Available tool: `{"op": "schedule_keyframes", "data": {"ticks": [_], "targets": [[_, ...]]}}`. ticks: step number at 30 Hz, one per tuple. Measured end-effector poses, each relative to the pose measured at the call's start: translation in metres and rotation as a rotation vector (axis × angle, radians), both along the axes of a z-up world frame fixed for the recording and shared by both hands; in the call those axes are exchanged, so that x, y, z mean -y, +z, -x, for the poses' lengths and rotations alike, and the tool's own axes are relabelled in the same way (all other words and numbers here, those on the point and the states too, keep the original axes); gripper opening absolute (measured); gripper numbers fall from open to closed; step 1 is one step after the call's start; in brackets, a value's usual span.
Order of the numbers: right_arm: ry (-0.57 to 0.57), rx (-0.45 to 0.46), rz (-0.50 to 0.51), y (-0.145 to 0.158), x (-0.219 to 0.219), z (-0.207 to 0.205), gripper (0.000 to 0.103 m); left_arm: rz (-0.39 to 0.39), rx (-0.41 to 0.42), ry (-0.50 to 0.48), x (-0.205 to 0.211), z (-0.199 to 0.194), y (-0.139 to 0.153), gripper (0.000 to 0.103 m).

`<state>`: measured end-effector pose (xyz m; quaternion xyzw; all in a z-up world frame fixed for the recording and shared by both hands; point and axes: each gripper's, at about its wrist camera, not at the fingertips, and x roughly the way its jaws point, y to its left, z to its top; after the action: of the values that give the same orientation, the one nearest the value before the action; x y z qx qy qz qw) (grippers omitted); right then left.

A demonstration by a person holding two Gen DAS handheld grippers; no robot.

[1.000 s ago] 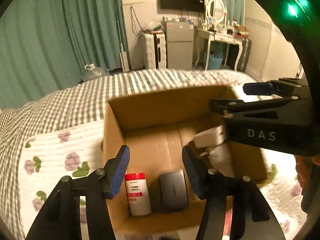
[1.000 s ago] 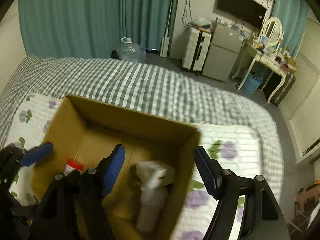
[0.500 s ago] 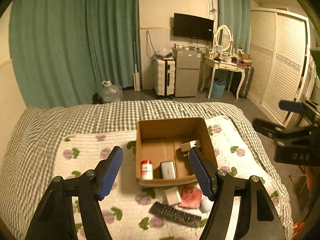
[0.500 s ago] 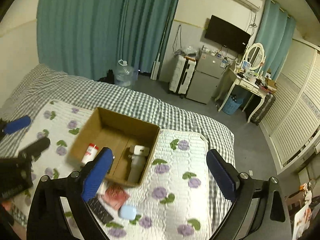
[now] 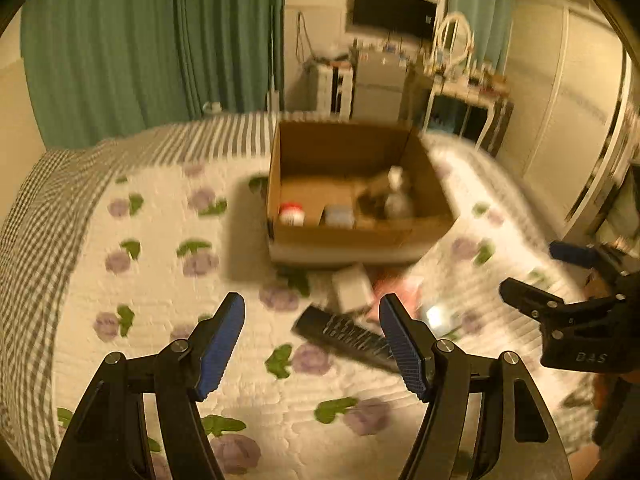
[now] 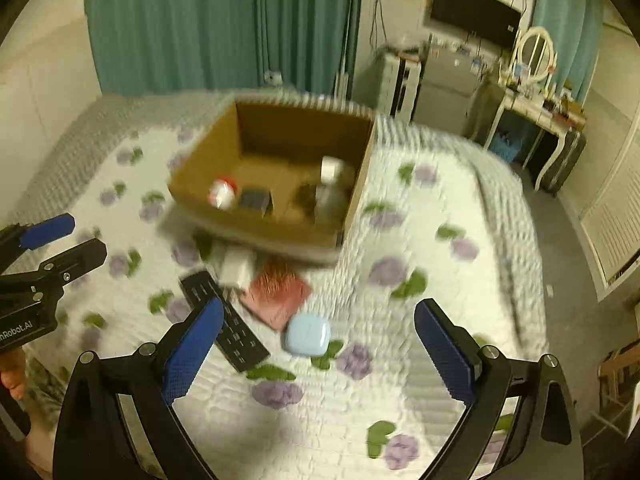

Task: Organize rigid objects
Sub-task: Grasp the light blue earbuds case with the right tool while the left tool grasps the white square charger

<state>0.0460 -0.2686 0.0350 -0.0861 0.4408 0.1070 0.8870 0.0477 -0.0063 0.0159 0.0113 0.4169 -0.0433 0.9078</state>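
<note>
An open cardboard box (image 5: 340, 240) (image 6: 352, 204) stands on the bed. It holds a red-capped white bottle (image 5: 291, 214) (image 6: 222, 193), a grey flat device (image 5: 339, 216) (image 6: 254, 200) and a white bottle with a white block (image 5: 394, 194) (image 6: 330, 184). In front of the box lie a black remote (image 5: 344, 338) (image 6: 222, 326), a small white box (image 5: 352, 288) (image 6: 236, 268), a red packet (image 6: 276, 294) and a light blue case (image 6: 307, 336). My left gripper (image 5: 312, 344) is open and empty above the remote. My right gripper (image 6: 320, 352) is open and empty above the blue case.
The bed has a white quilt with purple flowers (image 6: 400, 272) over a grey checked cover (image 5: 48, 184). Beyond it are teal curtains (image 5: 152, 44), a suitcase, a small fridge (image 6: 444, 84) and a dressing table (image 6: 532, 116). The floor lies right of the bed.
Both grippers have dropped from high above the bed toward the loose items in front of the box. Both stay open and empty. The frames are motion-blurred.
</note>
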Motion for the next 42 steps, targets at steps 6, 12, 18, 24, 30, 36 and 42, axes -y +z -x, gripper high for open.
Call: {"op": "schedule_keyframes", "data": {"ticks": [6,12,18,24,30,36,42], "targets": [[-0.019,-0.146,-0.007,-0.082,-0.006,-0.022,0.095,-0.054,-0.098,-0.024,0.007,-0.013,-0.069,0.073],[-0.07,-0.214,-0.018,-0.128,-0.009,-0.049,0.082,-0.049,-0.152,-0.032,0.003,-0.022,-0.097,0.073],[-0.109,-0.267,-0.028,-0.151,-0.006,-0.061,0.071,-0.031,-0.194,-0.006,-0.004,-0.024,-0.106,0.073],[-0.091,-0.275,-0.045,-0.146,-0.002,-0.058,0.05,-0.016,-0.189,-0.004,0.004,-0.024,-0.099,0.073],[-0.124,-0.145,-0.061,-0.107,0.016,-0.059,0.05,0.036,-0.185,0.011,0.02,-0.039,-0.092,0.073],[-0.156,-0.093,-0.093,-0.095,0.028,-0.07,0.05,0.034,-0.183,0.007,0.039,-0.073,-0.096,0.073],[-0.151,-0.111,-0.097,-0.114,0.015,-0.084,0.05,0.01,-0.205,-0.018,0.054,-0.098,-0.112,0.073]]}}
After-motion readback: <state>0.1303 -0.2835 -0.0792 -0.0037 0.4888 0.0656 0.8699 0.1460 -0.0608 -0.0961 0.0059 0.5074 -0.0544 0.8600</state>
